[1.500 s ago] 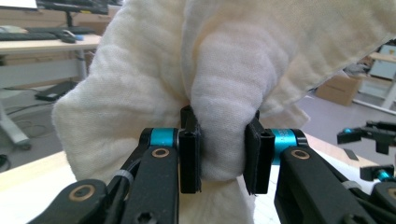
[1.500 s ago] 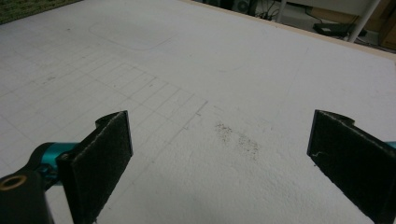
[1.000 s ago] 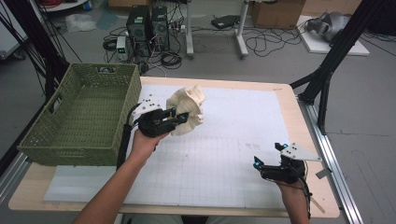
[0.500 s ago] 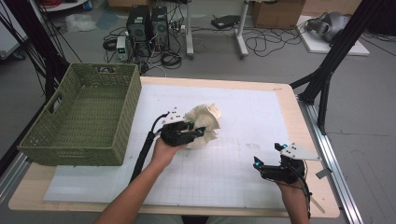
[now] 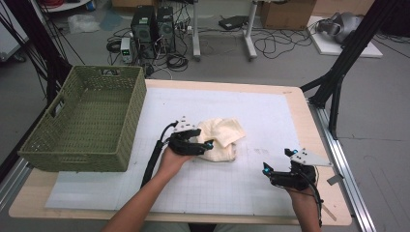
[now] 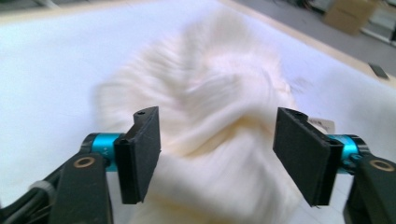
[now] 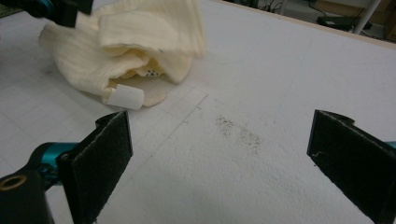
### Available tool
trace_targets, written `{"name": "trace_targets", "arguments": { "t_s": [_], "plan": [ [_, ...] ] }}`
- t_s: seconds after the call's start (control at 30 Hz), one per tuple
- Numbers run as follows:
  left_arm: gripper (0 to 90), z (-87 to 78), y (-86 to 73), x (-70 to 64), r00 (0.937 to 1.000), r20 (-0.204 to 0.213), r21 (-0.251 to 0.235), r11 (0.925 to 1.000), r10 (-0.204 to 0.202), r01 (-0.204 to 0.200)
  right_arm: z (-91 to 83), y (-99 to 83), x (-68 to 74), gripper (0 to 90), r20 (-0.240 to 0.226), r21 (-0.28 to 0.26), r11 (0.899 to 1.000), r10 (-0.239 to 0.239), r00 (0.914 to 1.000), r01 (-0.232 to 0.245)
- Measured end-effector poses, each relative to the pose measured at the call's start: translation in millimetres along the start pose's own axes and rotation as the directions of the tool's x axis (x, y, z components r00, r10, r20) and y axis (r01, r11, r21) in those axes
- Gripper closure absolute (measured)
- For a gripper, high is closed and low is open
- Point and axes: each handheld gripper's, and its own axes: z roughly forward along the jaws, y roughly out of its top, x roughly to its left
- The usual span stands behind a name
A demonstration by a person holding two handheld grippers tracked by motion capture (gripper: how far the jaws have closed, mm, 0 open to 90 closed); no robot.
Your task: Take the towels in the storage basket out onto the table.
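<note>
A crumpled cream knitted cloth [image 5: 223, 136] lies on the white gridded mat [image 5: 261, 108] near the table's middle. My left gripper [image 5: 205, 145] rests at the cloth's left edge, jaws spread wide. In the left gripper view the cloth [image 6: 219, 88] looks blurred, lying between and beyond the open gripper [image 6: 217, 140]. My right gripper [image 5: 276, 160] hovers open near the front right, nothing between its jaws. The right gripper view shows the open gripper [image 7: 219, 154] facing the cloth [image 7: 126, 42], which has a white tag [image 7: 125, 97] at its near edge.
A green woven basket [image 5: 77, 155] stands at the table's left side, beside the mat. A dark smudge [image 7: 238, 130] marks the mat in front of my right gripper. Black frame legs [image 5: 338, 72] rise at the right, and computers and cables sit on the floor behind.
My left gripper carried the cloth from beside the basket rightward and down onto the mat, then opened and let it go. The right gripper has stayed put.
</note>
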Motion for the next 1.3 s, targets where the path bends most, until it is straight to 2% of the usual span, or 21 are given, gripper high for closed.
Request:
{"name": "trace_targets", "arguments": {
  "t_s": [0.1, 0.2, 0.37, 0.4, 0.5, 0.67, 0.83, 0.97, 1.3],
  "plan": [
    [26.1, -16.3, -3.4, 11.6, 0.9993, -0.034, -0.008, 0.9999, -0.015, 0.015, 0.3, -0.1, 0.1, 5.8, 0.001, 0.002, 1.000, -0.001, 1.0000, 0.001],
    [25.5, -33.6, -10.1, 20.4, 0.9990, -0.033, -0.024, 0.9992, -0.032, 0.031, 0.9, 0.0, 0.6, 5.8, 0.001, 0.007, 1.000, 0.002, 1.0000, -0.002],
    [21.2, -55.4, -19.3, 26.7, 0.9985, -0.054, -0.035, 0.9993, -0.015, 0.013, 3.7, 0.5, 0.9, 5.8, 0.001, 0.008, 1.000, -0.002, 1.0000, 0.002],
    [18.4, -59.9, -21.0, 27.4, 0.9979, -0.064, -0.051, 0.9987, -0.013, 0.010, 4.0, 0.6, 1.6, 5.8, 0.001, 0.013, 1.000, 0.007, 1.0000, -0.007],
    [17.4, -67.6, -24.8, 29.1, 0.9974, -0.072, -0.071, 0.9974, -0.007, 0.001, 6.5, 1.1, 1.6, 5.8, 0.003, 0.014, 1.000, 0.005, 1.0000, -0.005],
    [17.5, -74.4, -27.0, 32.0, 0.9970, -0.077, -0.072, 0.9972, 0.011, -0.016, 8.4, 1.5, -0.1, 5.8, 0.005, 0.012, 1.000, 0.014, 0.9999, -0.014],
    [17.5, -75.5, -27.7, 33.7, 0.9969, -0.078, -0.070, 0.9975, 0.004, -0.009, 12.4, 1.6, -1.6, 5.8, 0.007, 0.024, 1.000, 0.013, 0.9999, -0.013],
    [17.5, -75.0, -28.2, 32.2, 0.9965, -0.082, -0.051, 0.9985, 0.016, -0.020, 12.4, 1.8, -0.8, 5.8, 0.004, 0.023, 1.000, 0.007, 1.0000, -0.007],
    [17.5, -74.2, -27.9, 32.8, 0.9972, -0.074, -0.065, 0.9978, 0.010, -0.015, 8.3, 0.3, -1.6, 5.8, 0.012, 0.020, 1.000, 0.017, 0.9998, -0.017]
  ]
}}
